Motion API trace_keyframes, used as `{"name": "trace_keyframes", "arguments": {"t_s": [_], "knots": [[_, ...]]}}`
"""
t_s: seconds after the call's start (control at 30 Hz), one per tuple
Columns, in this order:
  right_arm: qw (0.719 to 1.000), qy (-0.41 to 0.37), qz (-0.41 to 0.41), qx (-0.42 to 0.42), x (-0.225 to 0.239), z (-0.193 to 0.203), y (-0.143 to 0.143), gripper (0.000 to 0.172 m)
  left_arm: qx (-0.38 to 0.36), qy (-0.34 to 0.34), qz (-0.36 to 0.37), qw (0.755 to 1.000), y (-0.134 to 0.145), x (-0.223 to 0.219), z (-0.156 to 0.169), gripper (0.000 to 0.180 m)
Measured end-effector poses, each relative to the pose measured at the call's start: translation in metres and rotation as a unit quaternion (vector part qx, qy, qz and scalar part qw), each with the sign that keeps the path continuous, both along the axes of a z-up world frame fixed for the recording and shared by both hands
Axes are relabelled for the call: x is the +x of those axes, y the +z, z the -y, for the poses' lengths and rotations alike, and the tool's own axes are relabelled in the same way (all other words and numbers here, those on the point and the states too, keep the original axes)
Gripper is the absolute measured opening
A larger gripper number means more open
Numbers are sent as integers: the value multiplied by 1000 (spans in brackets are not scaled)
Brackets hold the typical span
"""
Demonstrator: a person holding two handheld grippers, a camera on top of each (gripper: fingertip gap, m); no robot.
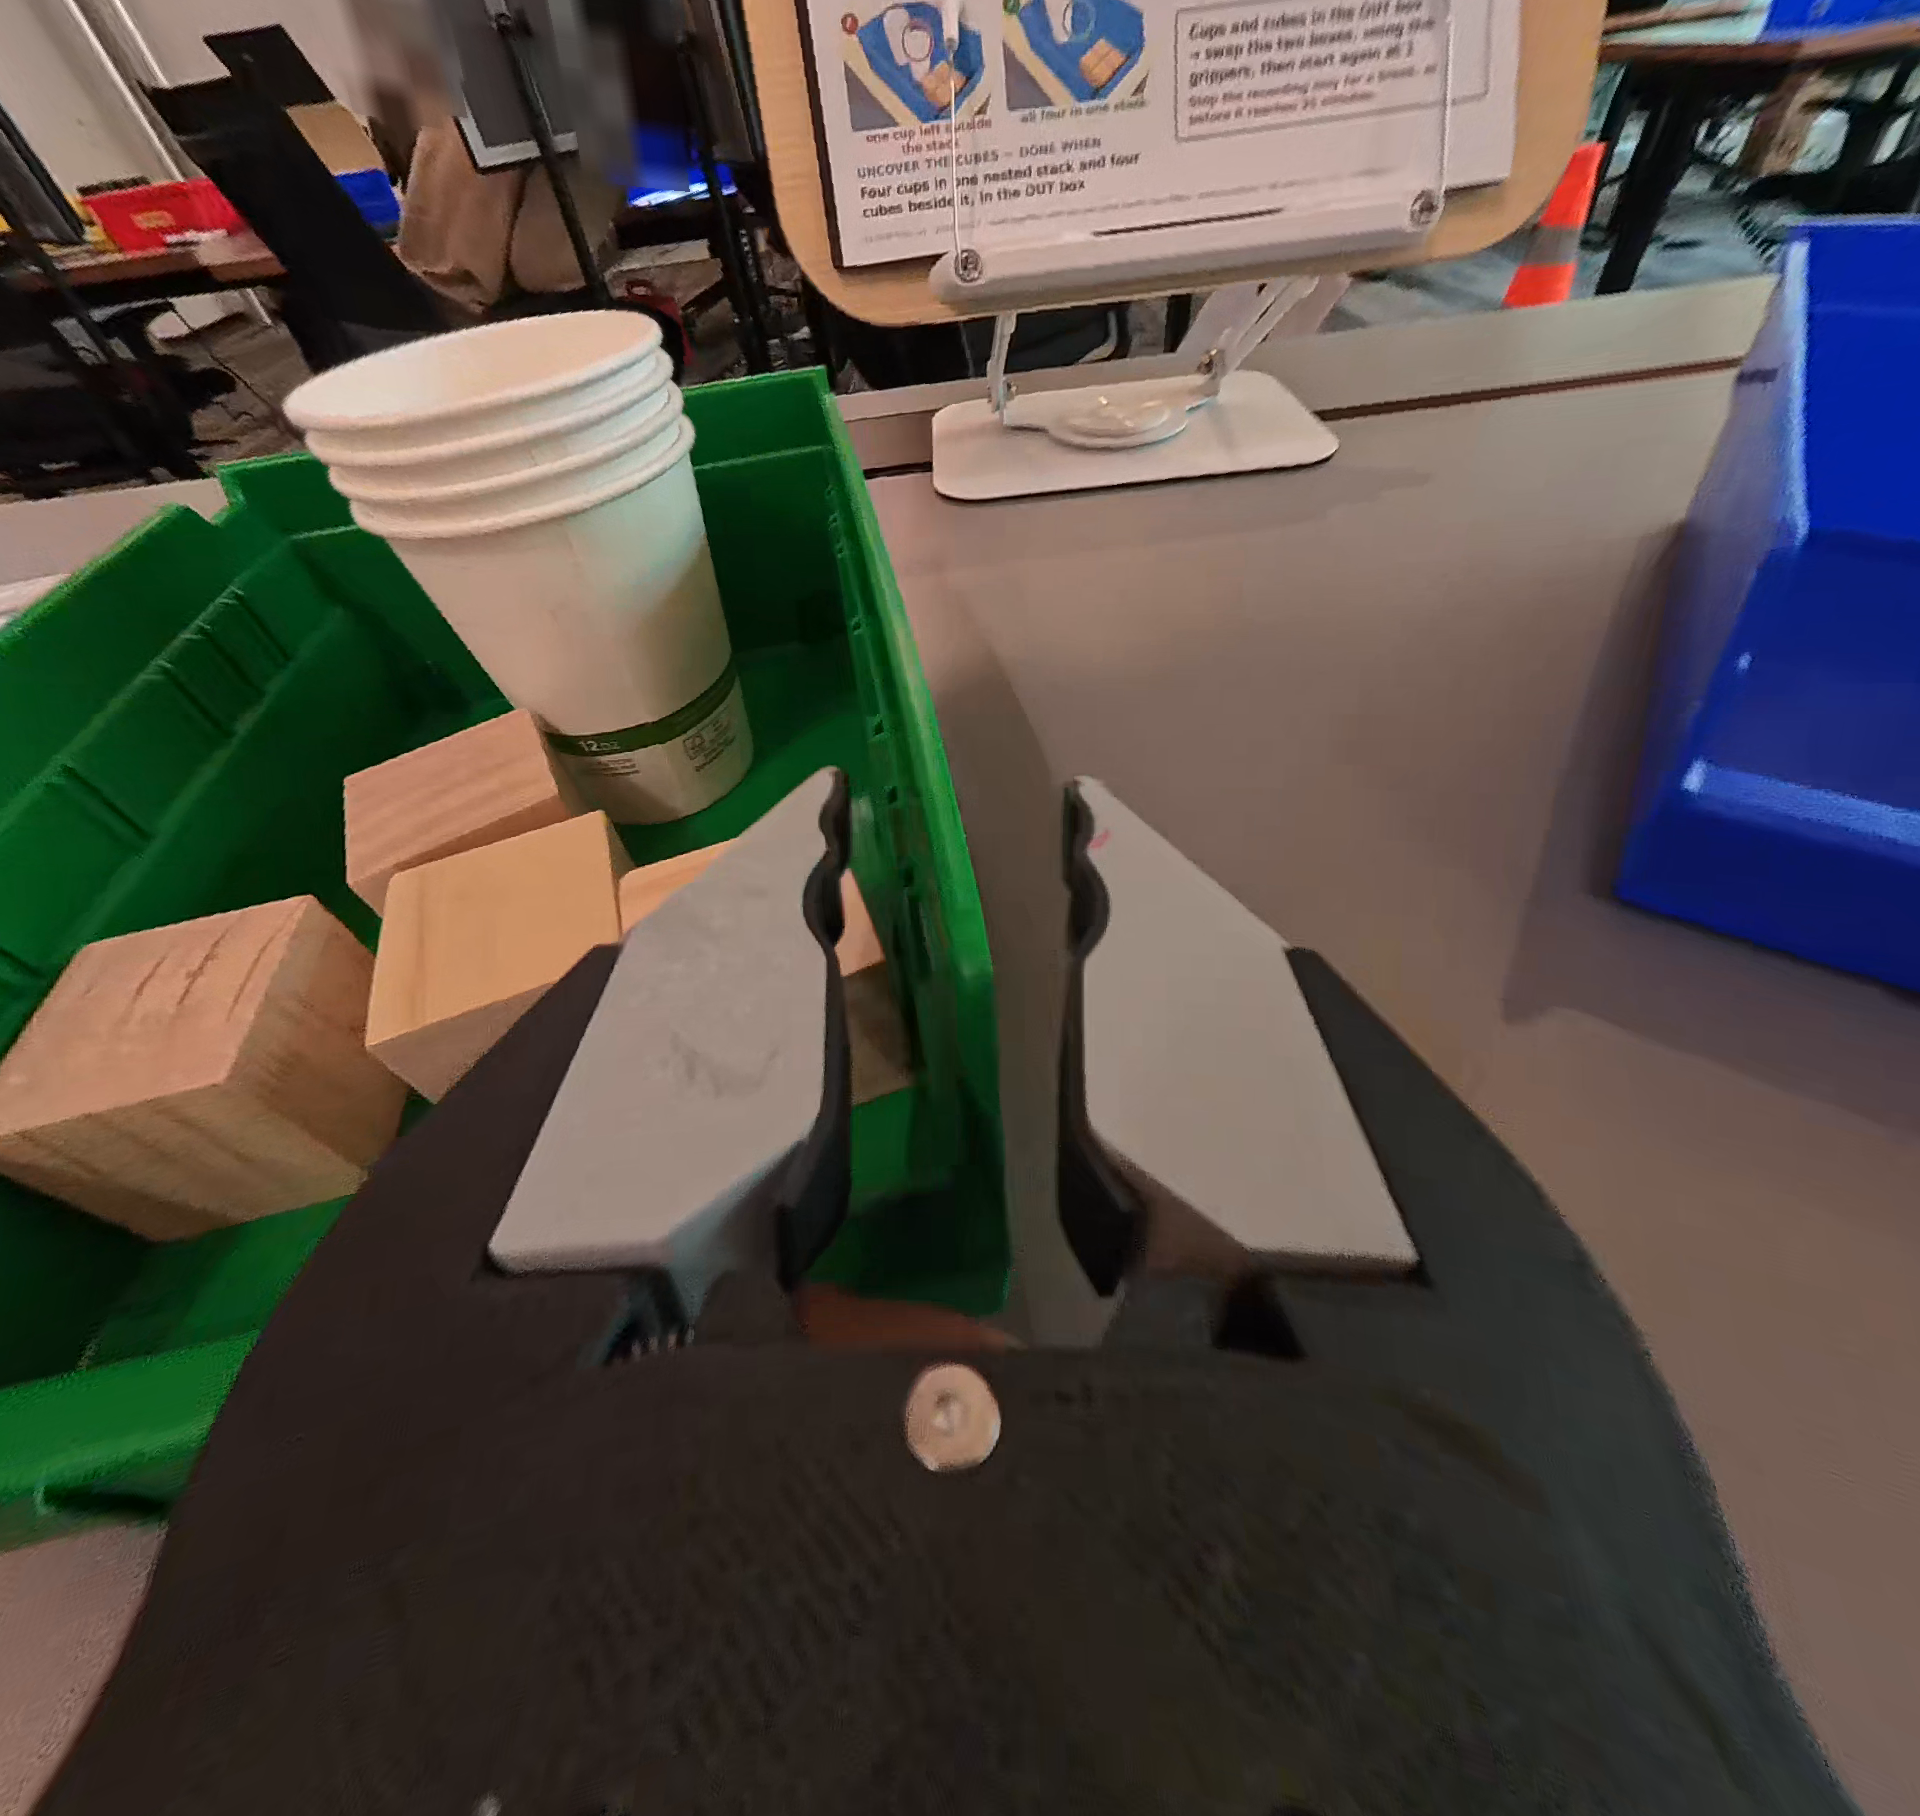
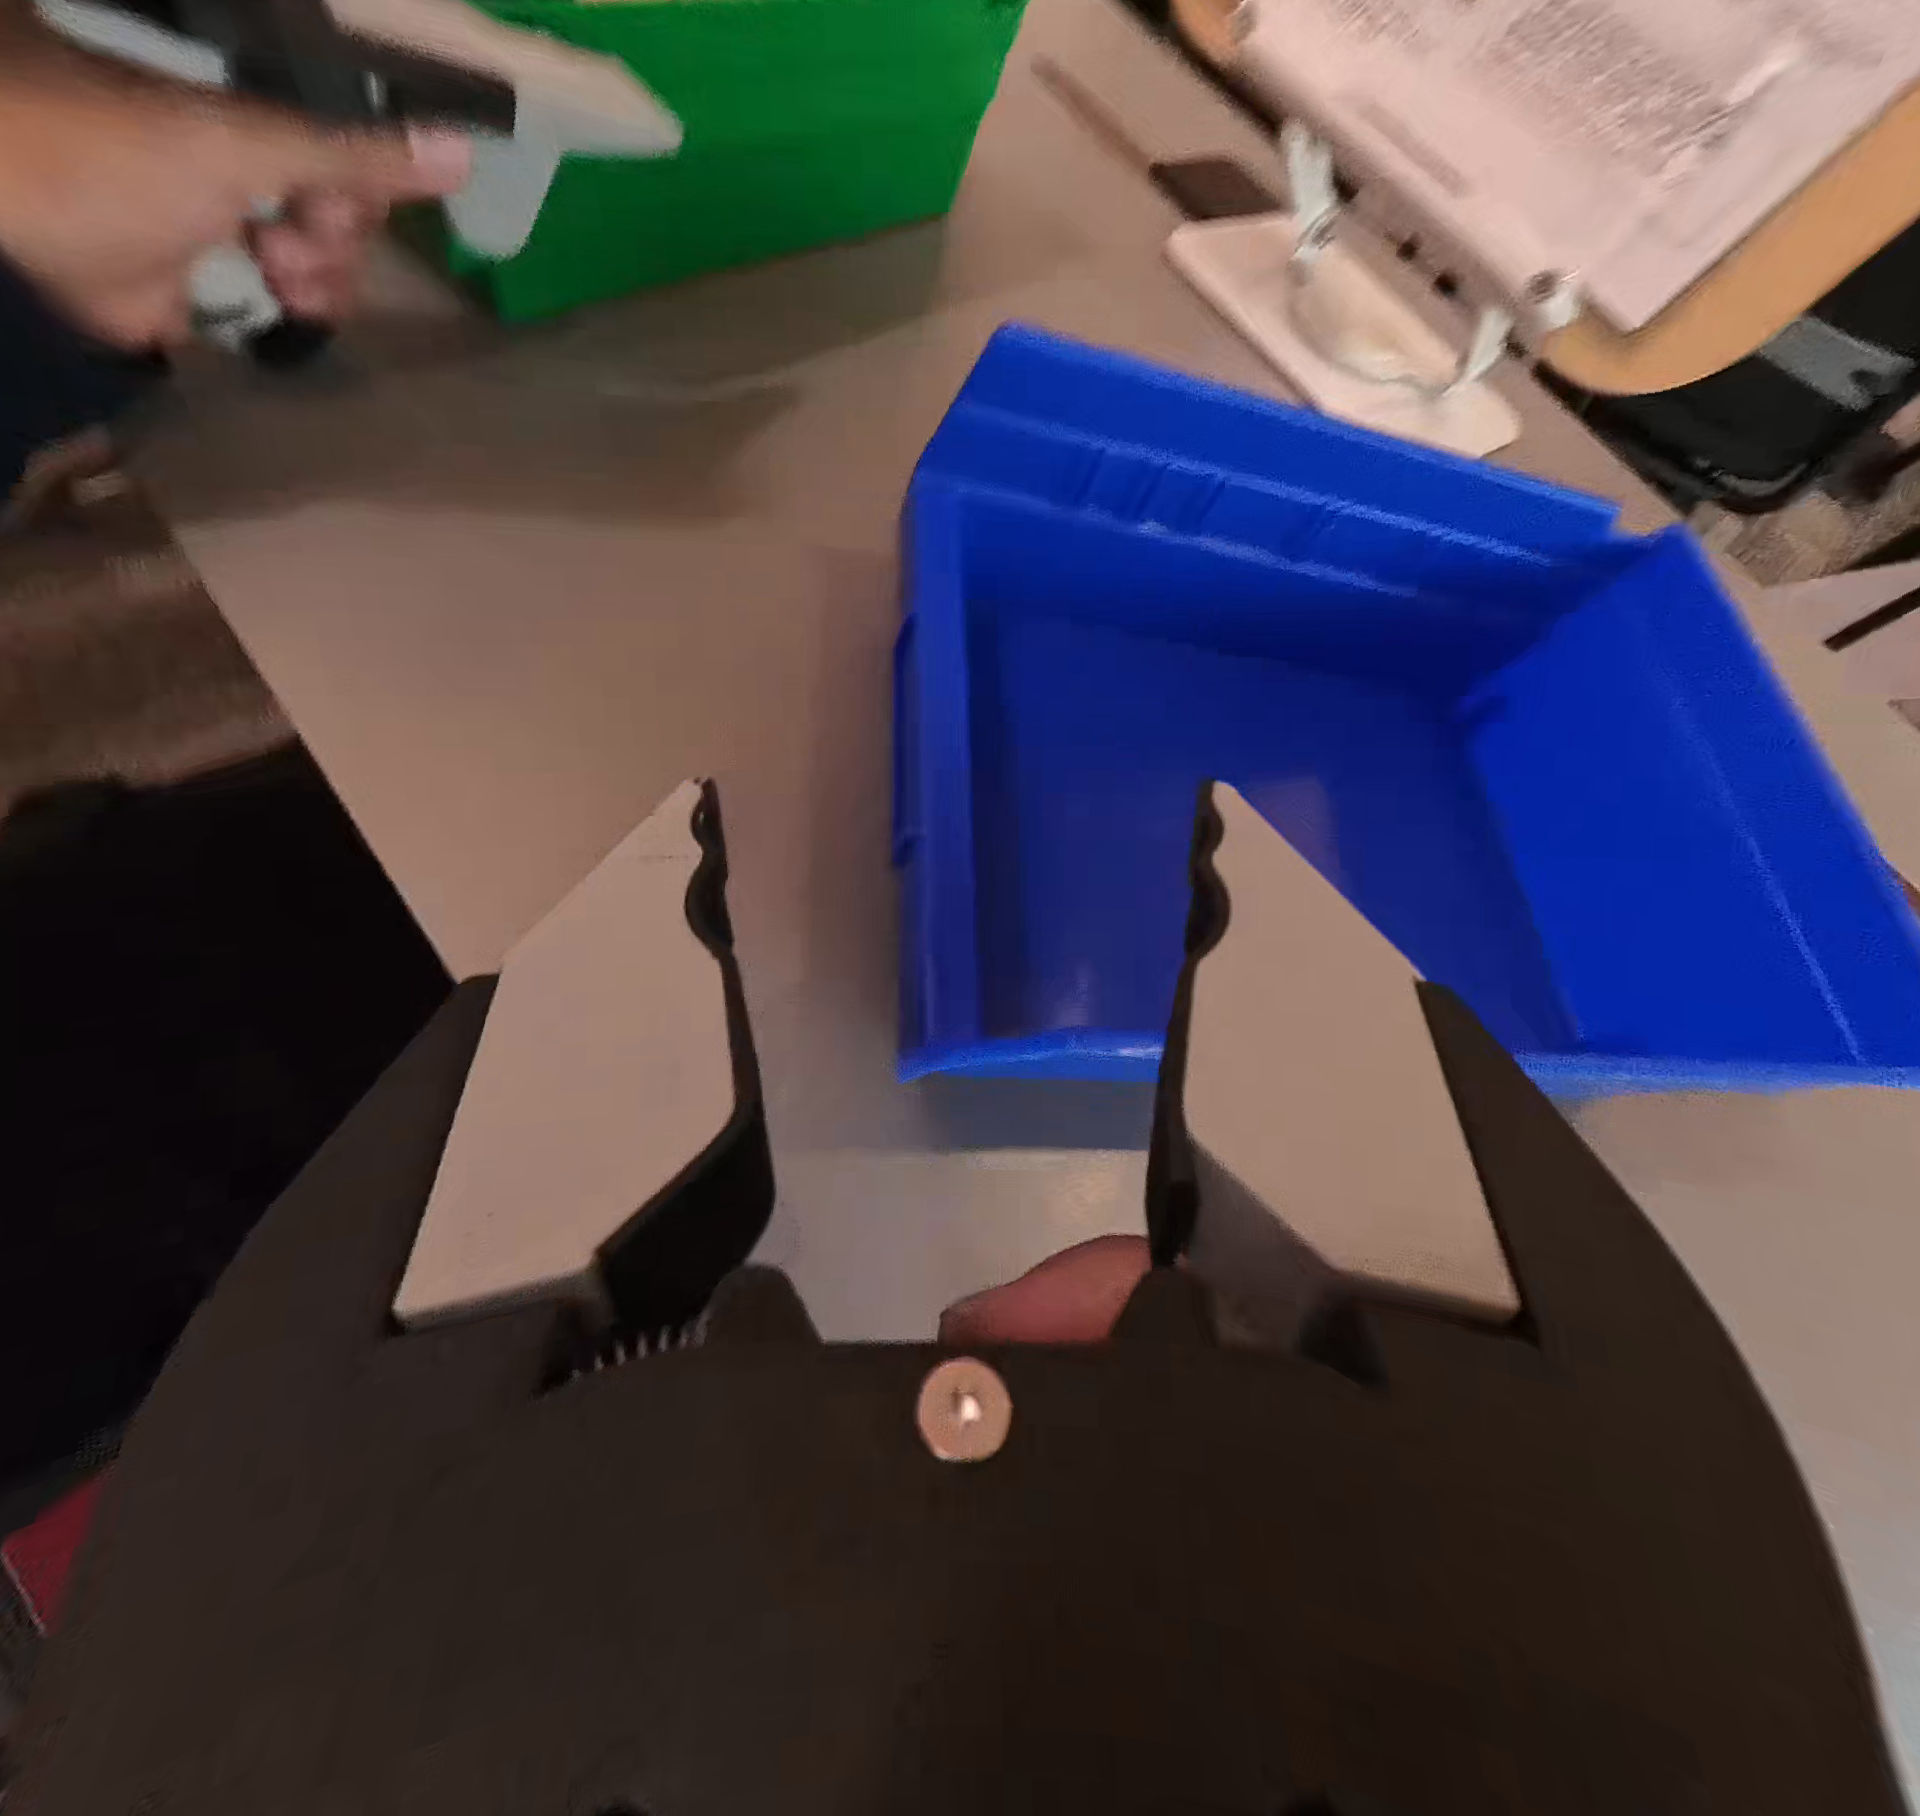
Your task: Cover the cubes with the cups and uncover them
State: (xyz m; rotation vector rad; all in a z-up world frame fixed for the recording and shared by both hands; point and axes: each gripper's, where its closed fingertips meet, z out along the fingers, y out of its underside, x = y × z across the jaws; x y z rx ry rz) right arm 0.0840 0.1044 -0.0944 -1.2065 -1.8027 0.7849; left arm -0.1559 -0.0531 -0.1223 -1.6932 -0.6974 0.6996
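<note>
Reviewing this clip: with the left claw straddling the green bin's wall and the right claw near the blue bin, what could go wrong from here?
1. The left claw straddles the green bin wall; closing or lifting might drag the bin.
2. The nested cup stack leans, so a jolt might tip it.
3. The open right claw could bump the blue bin.

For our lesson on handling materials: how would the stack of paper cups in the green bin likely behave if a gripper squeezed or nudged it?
The stack of paper cups is thin-walled, so probably light and easily crushed. It stands tall on a narrow base, so a nudge near the rims might tip it toward the wooden cubes.
</note>
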Motion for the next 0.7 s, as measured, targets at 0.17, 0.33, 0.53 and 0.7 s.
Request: {"name": "trace_keyframes", "arguments": {"t_s": [0.17,0.33,0.53,0.7], "knots": [[994,-21,95,50,1,-10,-44,94,-22,-9,15,1000,-5,9,6,84],[985,-88,119,90,18,-77,-54,104,-16,-15,38,999,-11,18,16,95],[969,-149,167,105,39,-159,-57,111,6,-25,40,999,-8,32,22,92],[957,-213,165,105,62,-205,-50,111,6,-50,31,998,-5,54,15,92]]}}
